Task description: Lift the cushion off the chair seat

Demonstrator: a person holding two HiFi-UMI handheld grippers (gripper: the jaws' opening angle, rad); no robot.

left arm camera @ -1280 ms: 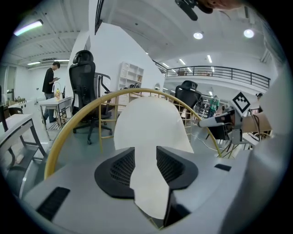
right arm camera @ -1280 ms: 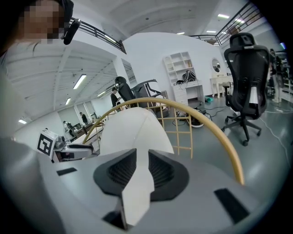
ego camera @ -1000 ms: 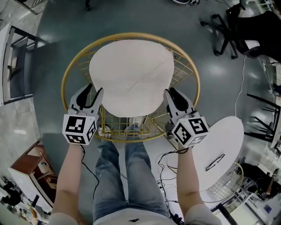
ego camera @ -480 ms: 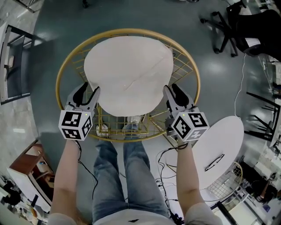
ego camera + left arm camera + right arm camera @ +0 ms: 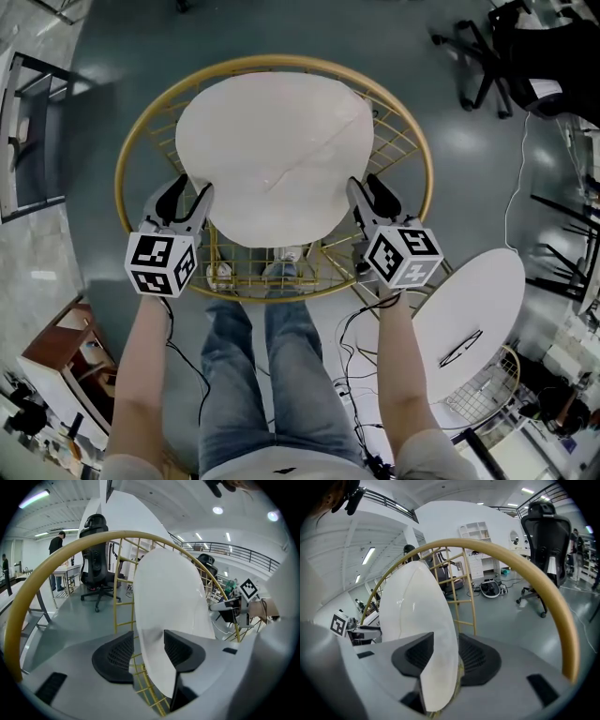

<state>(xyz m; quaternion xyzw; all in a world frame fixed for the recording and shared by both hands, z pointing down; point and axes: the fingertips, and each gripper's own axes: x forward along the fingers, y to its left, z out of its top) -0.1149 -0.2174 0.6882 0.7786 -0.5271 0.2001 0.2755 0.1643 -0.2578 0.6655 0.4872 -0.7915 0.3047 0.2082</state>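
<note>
Two grippers at the sides of the white cushion

The round white cushion [image 5: 272, 159] lies on the gold wire chair [image 5: 272, 60]. The left gripper [image 5: 190, 190] has its jaws spread wide, with the cushion's left edge between them. The right gripper [image 5: 366, 185] has its jaws spread around the right edge. Both pairs of jaws have just been opening, and neither squeezes the cushion.

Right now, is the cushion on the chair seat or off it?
On the seat: the cushion lies within the chair's gold rim; left gripper and right gripper have just been opening, its edge loose between their jaws.
</note>
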